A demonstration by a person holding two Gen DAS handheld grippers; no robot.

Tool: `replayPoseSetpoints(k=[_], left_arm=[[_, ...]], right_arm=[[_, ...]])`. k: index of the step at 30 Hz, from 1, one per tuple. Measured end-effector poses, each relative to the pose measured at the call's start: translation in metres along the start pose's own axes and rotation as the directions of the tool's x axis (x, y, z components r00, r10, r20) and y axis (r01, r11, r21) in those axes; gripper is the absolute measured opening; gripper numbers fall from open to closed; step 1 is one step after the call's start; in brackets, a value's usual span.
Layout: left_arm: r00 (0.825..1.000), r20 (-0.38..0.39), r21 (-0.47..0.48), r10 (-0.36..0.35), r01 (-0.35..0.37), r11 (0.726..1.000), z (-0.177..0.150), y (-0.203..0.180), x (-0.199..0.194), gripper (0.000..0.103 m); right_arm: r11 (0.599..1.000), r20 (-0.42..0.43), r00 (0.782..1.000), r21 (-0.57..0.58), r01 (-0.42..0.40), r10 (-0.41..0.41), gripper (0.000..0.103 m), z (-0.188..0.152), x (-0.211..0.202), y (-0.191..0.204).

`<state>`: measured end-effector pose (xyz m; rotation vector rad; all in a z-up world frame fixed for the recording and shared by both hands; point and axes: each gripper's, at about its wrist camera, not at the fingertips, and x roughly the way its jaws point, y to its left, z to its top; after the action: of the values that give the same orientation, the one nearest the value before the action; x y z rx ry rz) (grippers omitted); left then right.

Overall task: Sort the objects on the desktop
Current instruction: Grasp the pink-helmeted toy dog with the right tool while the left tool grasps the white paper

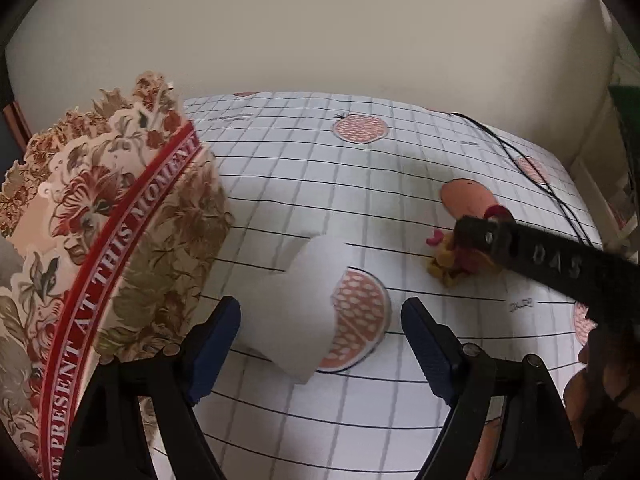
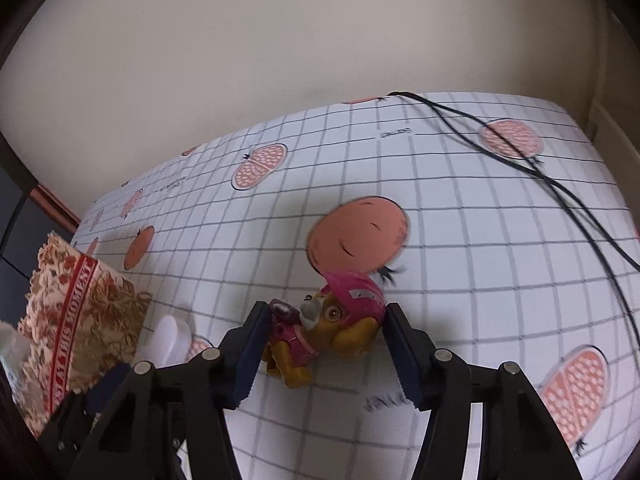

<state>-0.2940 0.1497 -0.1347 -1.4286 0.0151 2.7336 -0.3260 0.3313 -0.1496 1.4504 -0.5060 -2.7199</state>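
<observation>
both grippers low over the checked tablecloth [image 2: 460, 240], each with jaws spread around one item.

landmark: floral box [image 1: 100, 240]. left gripper [image 1: 320, 332] is wide apart; the white foam block [image 1: 300, 304] lies on the cloth just beside the box, between the blue pads, near the left pad, contact unclear. right gripper [image 2: 324, 356] is also spread, its pads flanking the toy pup [image 2: 320, 332], which lies on its side well away from the box; whether the pads touch the toy i cannot tell. in the left wrist view the right gripper's black finger covers part of the toy. a black cable [image 2: 560, 192] runs along the cloth's far side, farthest from the box.
</observation>
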Motion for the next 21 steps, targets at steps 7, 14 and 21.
replayPoseSetpoints(k=[7,14,21], left_arm=[[1.0,0.014,-0.001,-0.015,0.015,1.0,0.0,-0.004,-0.004,0.079],[0.997,0.043,0.03,0.07,-0.072,0.997,0.002,0.008,0.003,0.079],[0.997,-0.023,0.032,0.069,-0.068,0.997,0.0,0.007,0.024,0.079]], right_arm=[[0.999,0.026,0.999,0.036,0.018,-0.019,0.061,-0.021,-0.017,-0.011],[0.997,0.05,0.999,0.082,-0.01,0.006,0.061,-0.034,-0.022,-0.014],[0.997,0.061,0.998,0.079,-0.012,0.007,0.061,-0.041,-0.025,-0.011]])
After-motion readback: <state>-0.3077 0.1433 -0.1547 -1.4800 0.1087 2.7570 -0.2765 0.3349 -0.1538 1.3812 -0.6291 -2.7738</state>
